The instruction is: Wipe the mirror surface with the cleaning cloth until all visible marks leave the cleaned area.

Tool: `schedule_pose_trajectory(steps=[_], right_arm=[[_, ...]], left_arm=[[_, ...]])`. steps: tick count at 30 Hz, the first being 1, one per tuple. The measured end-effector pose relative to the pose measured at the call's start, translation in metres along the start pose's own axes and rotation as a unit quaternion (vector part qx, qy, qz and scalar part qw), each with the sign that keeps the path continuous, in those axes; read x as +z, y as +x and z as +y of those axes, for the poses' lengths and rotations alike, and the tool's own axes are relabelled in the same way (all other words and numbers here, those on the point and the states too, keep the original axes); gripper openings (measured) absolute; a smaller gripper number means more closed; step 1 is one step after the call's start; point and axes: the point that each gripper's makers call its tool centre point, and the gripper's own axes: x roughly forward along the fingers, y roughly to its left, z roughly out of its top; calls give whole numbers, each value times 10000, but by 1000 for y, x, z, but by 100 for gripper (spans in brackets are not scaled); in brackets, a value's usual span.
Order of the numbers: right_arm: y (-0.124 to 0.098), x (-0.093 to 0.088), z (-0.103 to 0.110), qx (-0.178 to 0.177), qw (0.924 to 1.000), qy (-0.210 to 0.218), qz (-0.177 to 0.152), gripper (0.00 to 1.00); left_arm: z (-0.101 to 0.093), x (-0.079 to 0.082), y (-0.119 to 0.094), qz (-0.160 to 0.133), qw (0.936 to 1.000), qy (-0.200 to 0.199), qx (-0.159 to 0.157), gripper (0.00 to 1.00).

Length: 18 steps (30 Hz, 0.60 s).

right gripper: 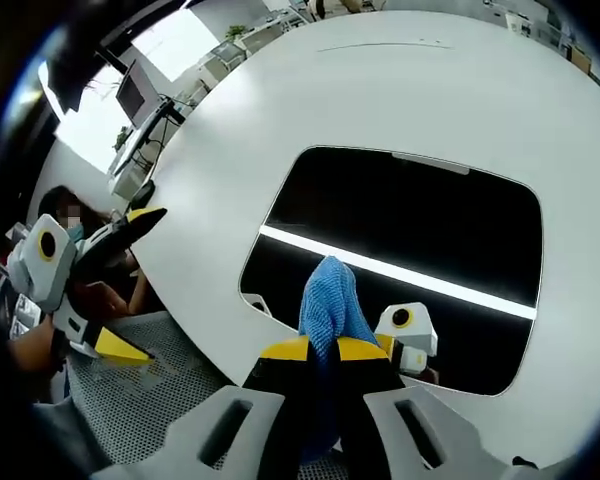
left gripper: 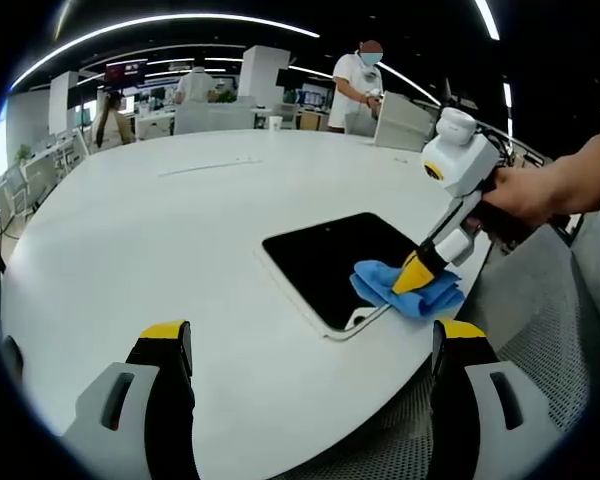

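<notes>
Left gripper view: looks across a broad white table (left gripper: 180, 230), with its own two jaws rising at the bottom corners.
Left gripper (left gripper: 310, 345): jaws spread wide, yellow-tipped, nothing between them, held above the near table edge.
Mirror (left gripper: 335, 262): flat on the table toward its right side, dark rounded rectangle with a pale border, one corner close to the table edge.
Cleaning cloth (left gripper: 408, 288): blue, bunched, lying on the mirror's near right corner and spilling over the border onto the table.
Right gripper (left gripper: 420, 272): comes in from the right, held by a hand (left gripper: 525, 195), tips pinched on the blue cloth and pressed down at the mirror's corner.
Background: open office with desks, a monitor, long ceiling light strips, and people standing far behind the table.
Right gripper view: looks down along its own jaws onto the mirror (right gripper: 410, 230), which reflects a bright light strip as a white line.
Right gripper (right gripper: 325, 348): jaws pressed together on the cleaning cloth (right gripper: 330, 300), which stands up in a blue fold between the yellow tips, touching the mirror's near edge.
Left gripper (right gripper: 130, 280): seen at the left, off the table edge, jaws apart, beside a grey mesh surface (right gripper: 140, 400).
Marks on the mirror: cannot tell from either view.
</notes>
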Motion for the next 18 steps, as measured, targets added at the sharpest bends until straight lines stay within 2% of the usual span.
schedule_pose_trajectory(steps=[18], right_arm=[[3, 12, -6, -46, 9995, 296, -40, 2]], left_arm=[[0, 0, 1, 11, 10000, 5, -25, 99]])
